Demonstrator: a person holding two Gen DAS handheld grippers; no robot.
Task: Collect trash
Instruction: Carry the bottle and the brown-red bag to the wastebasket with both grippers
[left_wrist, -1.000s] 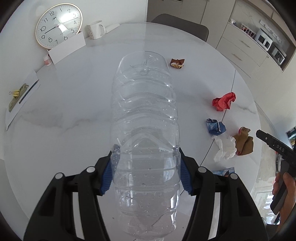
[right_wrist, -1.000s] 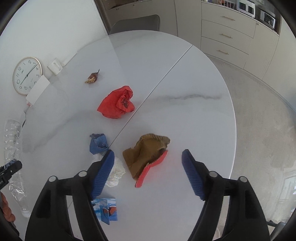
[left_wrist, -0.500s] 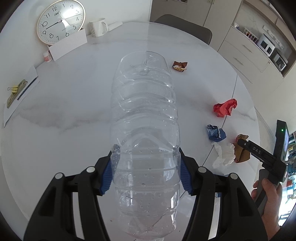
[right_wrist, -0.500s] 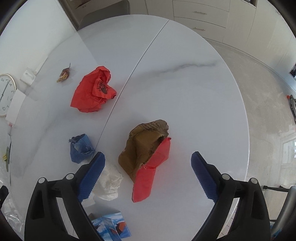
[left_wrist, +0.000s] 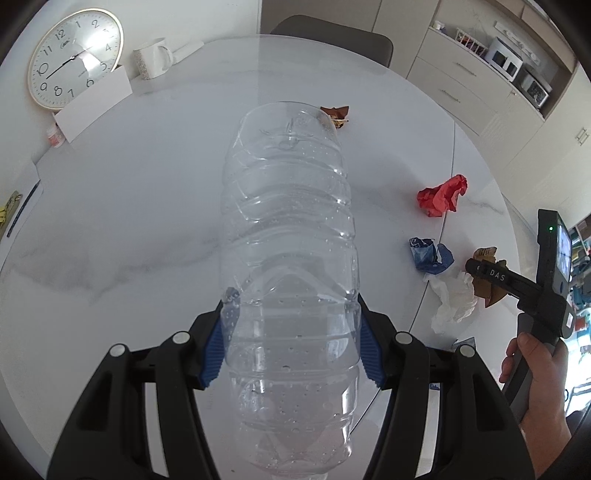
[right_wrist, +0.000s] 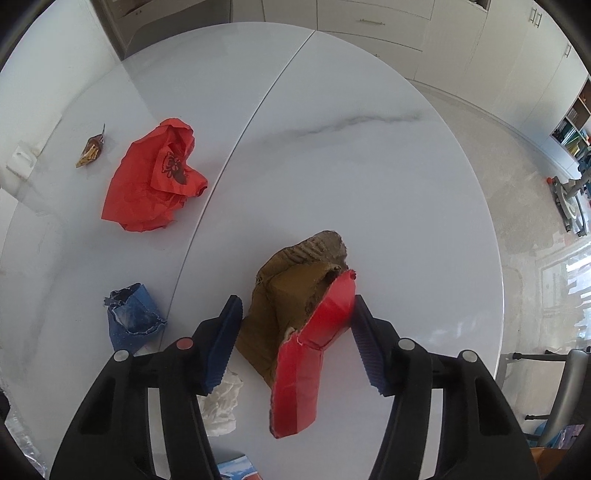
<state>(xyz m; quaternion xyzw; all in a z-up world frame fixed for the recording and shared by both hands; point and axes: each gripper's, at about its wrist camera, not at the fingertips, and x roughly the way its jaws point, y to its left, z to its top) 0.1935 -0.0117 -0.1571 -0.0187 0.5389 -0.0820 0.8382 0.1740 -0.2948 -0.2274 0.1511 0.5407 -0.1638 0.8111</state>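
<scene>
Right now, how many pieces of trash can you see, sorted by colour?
Clear: 1, plastic bottle in the left gripper.
Red: 1, crumpled paper.
Blue: 2, crumpled wrapper and printed packet.
White: 1, tissue.
Brown: 2, torn cardboard with red flap and small wrapper.
Total: 7.

Bare tabletop (right_wrist: 369, 177) beyond torn cardboard (right_wrist: 295, 291).
</scene>
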